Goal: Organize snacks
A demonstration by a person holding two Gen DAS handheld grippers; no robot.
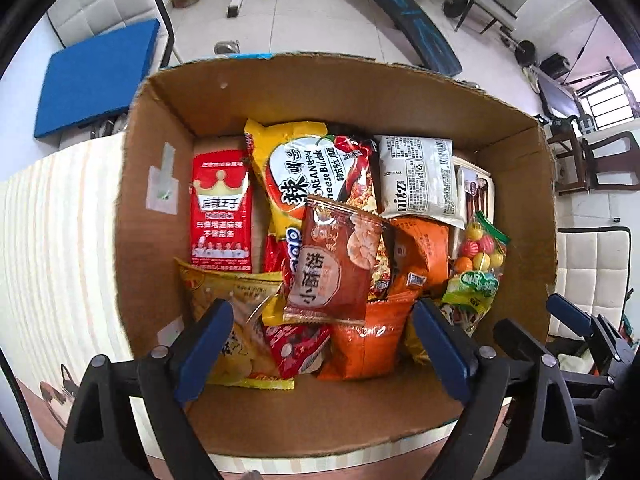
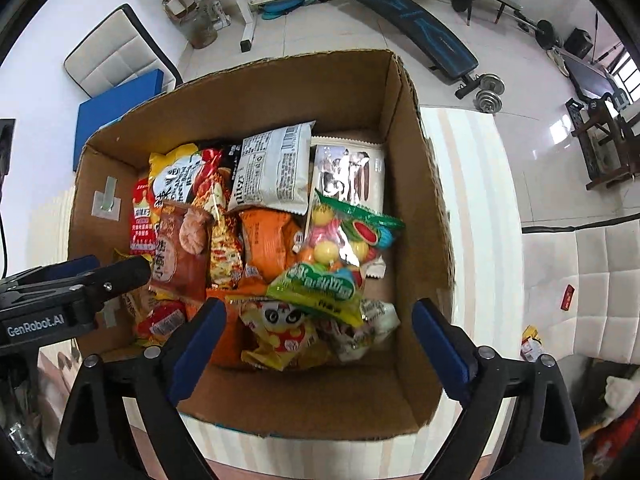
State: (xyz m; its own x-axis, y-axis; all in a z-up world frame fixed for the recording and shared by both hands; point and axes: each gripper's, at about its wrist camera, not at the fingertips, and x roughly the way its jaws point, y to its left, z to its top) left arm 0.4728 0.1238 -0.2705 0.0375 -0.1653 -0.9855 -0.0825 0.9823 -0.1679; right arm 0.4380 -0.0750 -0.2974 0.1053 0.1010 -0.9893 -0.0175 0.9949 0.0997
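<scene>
Both grippers hang above the open cardboard box (image 1: 360, 92), pointing straight down. The left gripper (image 1: 324, 340) stands with jaws wide and nothing between them; the right gripper (image 2: 316, 336) likewise stands wide and empty. The snacks lie piled loose inside the box: a brown prawn-cracker packet (image 1: 336, 264) on top at centre, a bag of coloured candy balls (image 2: 344, 248) toward the right wall, a red crown-printed packet (image 1: 222, 210) flat by the left wall. Risks, as judged: the packets overlap, so a descending jaw may pinch two at once or crush the contents; glossy film may slip from the pads; and the grippers hang close together, so a careless reach could make them collide.
</scene>
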